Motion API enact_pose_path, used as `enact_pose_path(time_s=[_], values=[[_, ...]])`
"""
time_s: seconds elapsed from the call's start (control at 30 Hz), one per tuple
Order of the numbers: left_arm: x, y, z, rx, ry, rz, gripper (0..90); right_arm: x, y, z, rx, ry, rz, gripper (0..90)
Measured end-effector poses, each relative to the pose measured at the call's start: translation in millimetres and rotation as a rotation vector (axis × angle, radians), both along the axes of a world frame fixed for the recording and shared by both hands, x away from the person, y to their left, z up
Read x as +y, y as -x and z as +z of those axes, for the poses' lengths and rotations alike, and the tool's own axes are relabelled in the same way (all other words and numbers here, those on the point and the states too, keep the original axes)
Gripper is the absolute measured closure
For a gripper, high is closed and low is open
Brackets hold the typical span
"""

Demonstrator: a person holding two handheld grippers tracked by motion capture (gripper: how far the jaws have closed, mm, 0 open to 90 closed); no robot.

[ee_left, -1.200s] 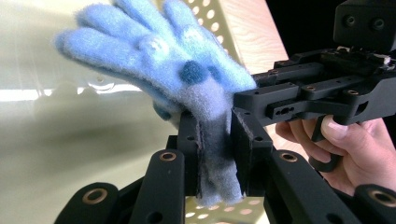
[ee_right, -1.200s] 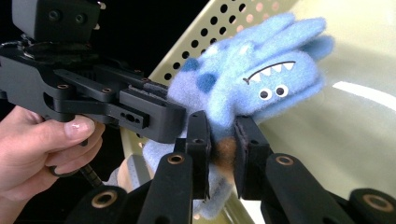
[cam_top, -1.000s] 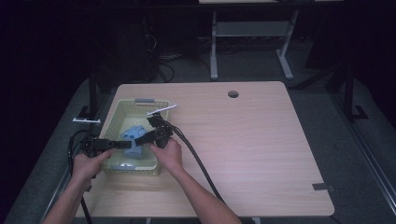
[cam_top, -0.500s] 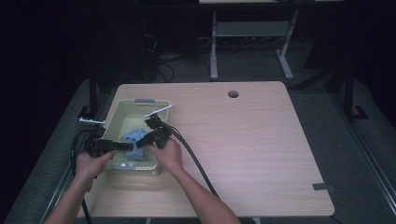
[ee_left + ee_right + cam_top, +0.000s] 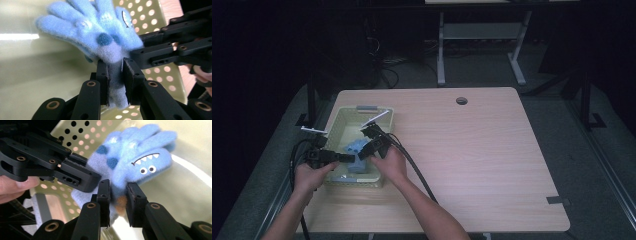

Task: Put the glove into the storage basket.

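Observation:
A fuzzy light-blue glove (image 5: 355, 151) with dark blue spots and a monster face hangs inside the pale green perforated basket (image 5: 341, 117) at the table's left. My left gripper (image 5: 343, 158) comes from the left and is shut on the glove's cuff (image 5: 115, 82). From the right, my right gripper (image 5: 363, 155) pinches the glove (image 5: 135, 162) at its lower edge, beside a brown patch. The two grippers nearly touch. In the left gripper view the glove's fingers (image 5: 85, 22) spread upward.
The wooden table (image 5: 472, 150) stretches wide to the right, with a round cable hole (image 5: 461, 101) near its far edge. Black cables (image 5: 412, 165) trail from both grippers. A desk frame (image 5: 482, 40) stands on the dark floor behind.
Both grippers have stayed over the basket with the glove between them; the hands shifted slightly toward the basket's near end.

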State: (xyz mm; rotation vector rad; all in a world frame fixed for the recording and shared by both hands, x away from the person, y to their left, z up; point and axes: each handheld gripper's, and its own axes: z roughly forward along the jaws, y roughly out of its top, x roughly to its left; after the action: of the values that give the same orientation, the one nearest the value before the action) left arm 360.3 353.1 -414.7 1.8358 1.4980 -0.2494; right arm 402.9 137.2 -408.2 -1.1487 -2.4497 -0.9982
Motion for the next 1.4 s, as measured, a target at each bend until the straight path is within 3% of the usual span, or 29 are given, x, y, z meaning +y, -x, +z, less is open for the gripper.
enact_pose_path(time_s=[0.1, 0.13, 0.17, 0.4, 0.6, 0.8, 0.9, 0.93, 0.97, 1.1, 1.17, 1.3, 1.4], values=[[-5.9, 1.3, -0.4, -0.006, -0.074, 0.000, 76.0, -2.7, 0.9, 6.3, -0.015, 0.014, -0.012, 71.4], [-12.1, 0.2, -0.8, 0.003, -0.150, -0.012, 76.0, -3.4, 1.2, 7.8, -0.020, 0.016, -0.014, 71.4], [-12.1, 0.2, -0.8, 0.003, -0.150, -0.012, 76.0, -3.4, 1.2, 7.8, -0.020, 0.016, -0.014, 71.4], [-23.3, -4.0, 0.3, 0.030, -0.295, -0.038, 73.1, -5.6, 2.9, 11.9, -0.025, 0.007, -0.006, 71.2], [-21.1, -5.0, 11.9, 0.004, -0.325, -0.010, 66.6, -8.6, 4.2, 15.9, -0.032, -0.010, 0.002, 70.5], [-14.5, -3.5, 26.4, -0.047, -0.304, 0.008, 68.7, -16.2, 3.7, 20.0, -0.033, -0.033, -0.011, 70.1], [-19.9, -5.5, 21.3, -0.028, -0.339, -0.018, 72.1, -17.5, 4.0, 21.0, -0.036, -0.036, -0.014, 70.1], [-22.8, -6.6, 17.8, -0.020, -0.339, -0.004, 72.1, -17.8, 4.2, 21.5, -0.035, -0.039, -0.016, 70.1], [-24.3, -8.1, 14.6, -0.017, -0.368, -0.009, 71.8, -18.0, 4.4, 21.9, -0.037, -0.039, -0.016, 70.1], [-27.7, -12.2, 8.4, -0.004, -0.417, -0.019, 70.3, -20.1, 4.5, 23.7, -0.036, -0.047, -0.015, 70.2], [-30.9, -16.4, 2.7, 0.050, -0.448, -0.038, 69.3, -22.2, 3.4, 24.4, -0.040, -0.049, -0.016, 70.2], [-33.3, -17.7, -1.2, 0.072, -0.436, -0.043, 67.1, -24.4, 3.2, 24.6, -0.038, -0.057, -0.017, 70.1], [-31.8, -16.5, 4.0, 0.049, -0.405, -0.031, 65.0, -26.4, 3.3, 24.6, -0.036, -0.056, -0.018, 69.2]])
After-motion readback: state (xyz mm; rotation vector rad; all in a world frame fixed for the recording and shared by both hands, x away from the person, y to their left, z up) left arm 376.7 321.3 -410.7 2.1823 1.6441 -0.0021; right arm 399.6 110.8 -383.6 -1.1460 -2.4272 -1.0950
